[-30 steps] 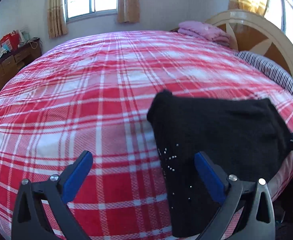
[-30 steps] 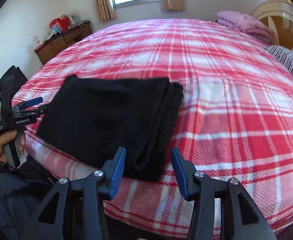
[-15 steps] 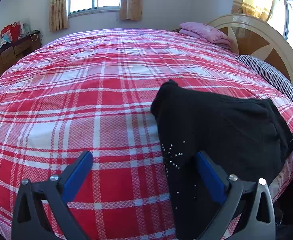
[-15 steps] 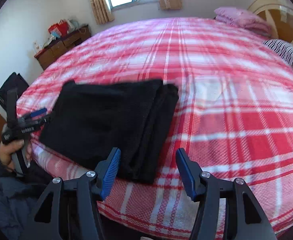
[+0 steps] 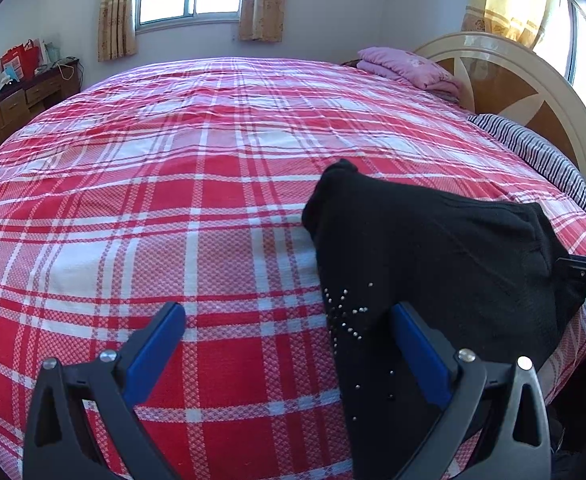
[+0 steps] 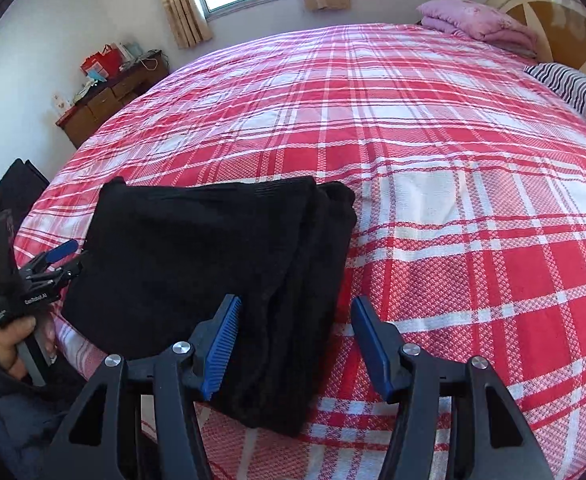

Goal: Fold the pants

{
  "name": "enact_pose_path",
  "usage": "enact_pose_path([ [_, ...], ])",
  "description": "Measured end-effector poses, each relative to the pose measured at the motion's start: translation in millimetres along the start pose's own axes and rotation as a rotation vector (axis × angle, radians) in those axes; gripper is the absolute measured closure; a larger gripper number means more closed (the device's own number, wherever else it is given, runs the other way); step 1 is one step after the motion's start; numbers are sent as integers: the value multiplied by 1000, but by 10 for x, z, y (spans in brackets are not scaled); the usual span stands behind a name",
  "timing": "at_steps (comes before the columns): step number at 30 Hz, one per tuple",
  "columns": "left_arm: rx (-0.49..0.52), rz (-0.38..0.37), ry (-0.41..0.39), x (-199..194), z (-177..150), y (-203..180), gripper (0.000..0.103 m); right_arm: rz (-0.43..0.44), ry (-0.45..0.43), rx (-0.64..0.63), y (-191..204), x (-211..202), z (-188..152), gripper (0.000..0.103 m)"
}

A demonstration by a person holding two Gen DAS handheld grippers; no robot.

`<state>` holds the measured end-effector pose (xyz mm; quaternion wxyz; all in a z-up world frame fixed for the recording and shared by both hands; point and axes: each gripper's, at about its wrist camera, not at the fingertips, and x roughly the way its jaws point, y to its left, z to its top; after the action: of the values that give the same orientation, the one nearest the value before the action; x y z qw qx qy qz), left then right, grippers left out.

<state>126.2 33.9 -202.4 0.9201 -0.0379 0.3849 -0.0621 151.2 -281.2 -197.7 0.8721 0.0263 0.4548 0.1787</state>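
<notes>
Pants (image 6: 213,272) looked soft and floppy; both tongs, left (image 5: 289,344) and right (image 6: 293,336), gaped wide, empty, thick edge between them.

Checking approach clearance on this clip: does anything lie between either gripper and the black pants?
Nothing visible does. The folded pants lie on the plaid bedspread, directly ahead of the open right gripper and beside the open left gripper. Only bare bedspread lies around them.
</notes>
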Motion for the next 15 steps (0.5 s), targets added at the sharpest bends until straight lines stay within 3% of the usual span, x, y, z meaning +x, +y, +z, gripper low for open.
enact_pose_path([
  [4,3,13,1,-49,24,-4,0,14,-5,1,-24,-42,7,45],
  [8,10,49,-57,-175,98,9,0,8,-60,40,-114,-208,47,45],
  [15,-50,-68,-30,-56,205,40,0,89,-71,109,-189,-165,135,45],
])
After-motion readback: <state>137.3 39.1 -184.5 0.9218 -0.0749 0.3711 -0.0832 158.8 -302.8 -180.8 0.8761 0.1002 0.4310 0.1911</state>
